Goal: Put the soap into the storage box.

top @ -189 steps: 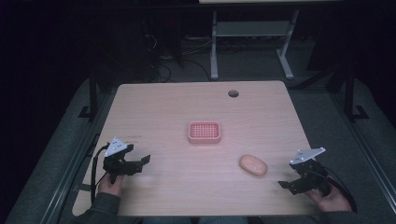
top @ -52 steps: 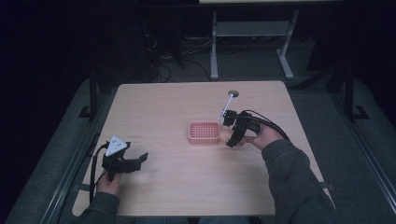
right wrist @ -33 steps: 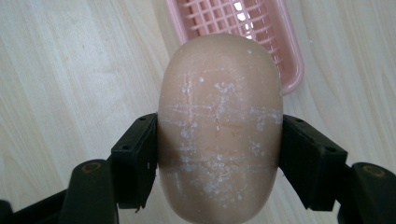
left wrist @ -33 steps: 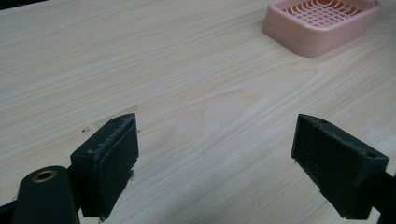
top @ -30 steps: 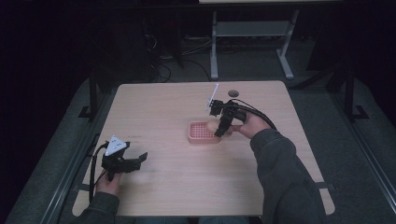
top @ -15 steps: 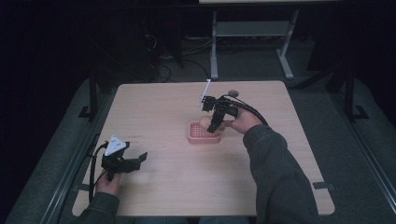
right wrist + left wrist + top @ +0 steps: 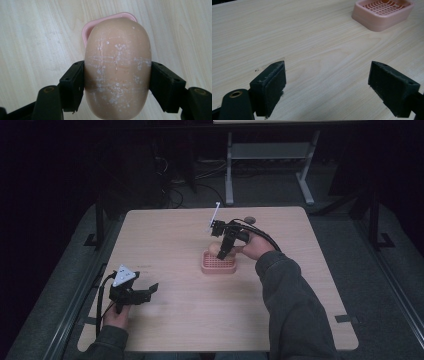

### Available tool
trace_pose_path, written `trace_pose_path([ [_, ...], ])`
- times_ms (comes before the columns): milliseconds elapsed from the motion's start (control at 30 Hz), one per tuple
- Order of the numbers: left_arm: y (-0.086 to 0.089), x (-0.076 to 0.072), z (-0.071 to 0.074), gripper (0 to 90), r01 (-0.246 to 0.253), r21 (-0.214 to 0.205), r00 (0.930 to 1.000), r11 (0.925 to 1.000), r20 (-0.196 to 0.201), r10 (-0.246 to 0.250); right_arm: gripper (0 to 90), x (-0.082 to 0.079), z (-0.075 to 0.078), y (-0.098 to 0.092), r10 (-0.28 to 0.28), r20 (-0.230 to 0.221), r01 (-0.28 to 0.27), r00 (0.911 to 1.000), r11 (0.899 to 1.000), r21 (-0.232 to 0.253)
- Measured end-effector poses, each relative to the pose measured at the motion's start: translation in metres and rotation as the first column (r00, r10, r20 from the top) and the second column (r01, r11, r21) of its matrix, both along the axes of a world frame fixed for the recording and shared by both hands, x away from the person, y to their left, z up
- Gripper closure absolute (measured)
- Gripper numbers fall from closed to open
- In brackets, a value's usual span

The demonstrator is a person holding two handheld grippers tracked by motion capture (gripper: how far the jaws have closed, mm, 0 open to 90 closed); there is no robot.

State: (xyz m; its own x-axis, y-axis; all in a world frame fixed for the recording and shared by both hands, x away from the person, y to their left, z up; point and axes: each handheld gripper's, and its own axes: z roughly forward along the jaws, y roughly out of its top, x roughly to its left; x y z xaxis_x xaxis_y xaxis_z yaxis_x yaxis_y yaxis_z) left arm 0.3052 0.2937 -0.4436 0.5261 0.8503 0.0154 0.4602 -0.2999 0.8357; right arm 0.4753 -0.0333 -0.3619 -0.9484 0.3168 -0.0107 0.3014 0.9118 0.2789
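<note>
Right gripper clamped on the tan soap bar, holding it just over the pink soap dish mid-table; left gripper jaws wide apart, empty, near the table's front-left.

One pink soap dish, one tan bar of soap, two handheld grippers, left and right, on one wooden desk.

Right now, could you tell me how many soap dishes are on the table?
1. The pink soap dish sits near the table's middle, directly beneath the soap bar clamped in the right gripper. In the left gripper view it lies ahead, at upper right. Nothing suggests a hidden second one.
</note>
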Motion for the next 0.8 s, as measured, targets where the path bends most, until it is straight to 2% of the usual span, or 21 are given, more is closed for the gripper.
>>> trace_pose_path([
  [433,-0.001,0.002,0.0,14.3,0.005,-0.001,1.0,1.0,0.003,-0.005,31.9,0.011,-0.017,0.006,0.013,-0.016,-0.013,0.9998,1.0,-0.025],
  [800,-0.002,0.002,-0.001,14.3,0.01,0.004,0.9999,0.9999,-0.004,-0.01,31.9,0.012,-0.029,0.014,0.04,-0.026,-0.041,0.9989,0.997,-0.059],
])
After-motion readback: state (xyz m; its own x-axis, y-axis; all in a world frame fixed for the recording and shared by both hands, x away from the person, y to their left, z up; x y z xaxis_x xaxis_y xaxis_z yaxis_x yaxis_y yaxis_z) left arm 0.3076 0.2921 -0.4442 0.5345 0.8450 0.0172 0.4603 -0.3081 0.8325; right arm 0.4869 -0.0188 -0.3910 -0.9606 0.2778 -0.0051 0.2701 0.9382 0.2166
